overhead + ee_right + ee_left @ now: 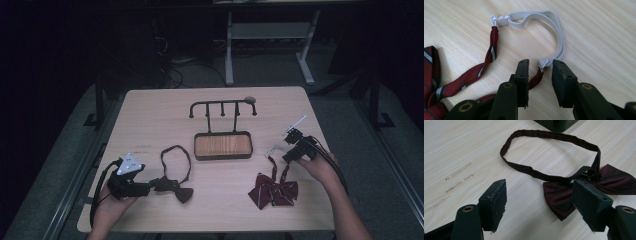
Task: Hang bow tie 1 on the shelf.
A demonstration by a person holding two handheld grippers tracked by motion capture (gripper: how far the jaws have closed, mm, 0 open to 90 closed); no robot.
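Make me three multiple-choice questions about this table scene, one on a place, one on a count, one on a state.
1. The black metal hook stand with the wooden tray sits: A at the table's middle; B on the floor; C in a hand.
2. Bow ties on the table: A one; B two; C four.
3. The right gripper has its jaws: A clamped on the tray; B apart around the white elastic band's knot; C holding a cup.

A: the stand sits between both ties.
B: a dark maroon bow tie and a red striped bow tie.
B: gaps show beside the knot.

Open left gripper (pixel 537 203), dark maroon bow tie (pixel 564 195) between jaws, wooden table (pixel 461 147)
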